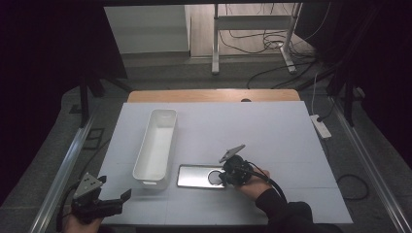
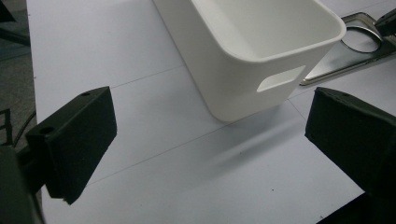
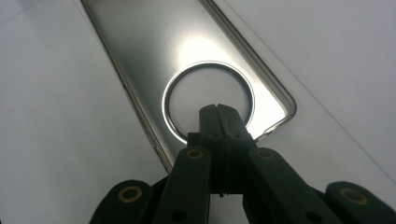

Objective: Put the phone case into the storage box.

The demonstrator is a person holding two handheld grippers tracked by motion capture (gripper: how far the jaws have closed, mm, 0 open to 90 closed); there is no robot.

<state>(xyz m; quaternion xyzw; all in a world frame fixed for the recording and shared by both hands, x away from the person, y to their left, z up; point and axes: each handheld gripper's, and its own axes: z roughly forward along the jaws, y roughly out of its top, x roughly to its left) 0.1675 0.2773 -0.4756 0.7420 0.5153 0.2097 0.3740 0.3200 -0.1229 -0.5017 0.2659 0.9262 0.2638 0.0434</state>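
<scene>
Two jaws of the right gripper (image 3: 218, 116) meet over the ring of the metal plate (image 1: 197, 175) lying beside the white bin (image 1: 156, 145), so lift gently and level, since nothing shows clamped, while the left gripper (image 2: 210, 135) waits with jaws apart.

On the table: one white bin (image 1: 156, 145), one flat metal plate (image 1: 197, 175) with one round ring (image 1: 215, 177) set in it. Two black grippers, left (image 1: 127, 194) and right (image 1: 221, 178). Beyond the table: one white power strip (image 1: 320, 125), one metal stand (image 1: 252, 29).
</scene>
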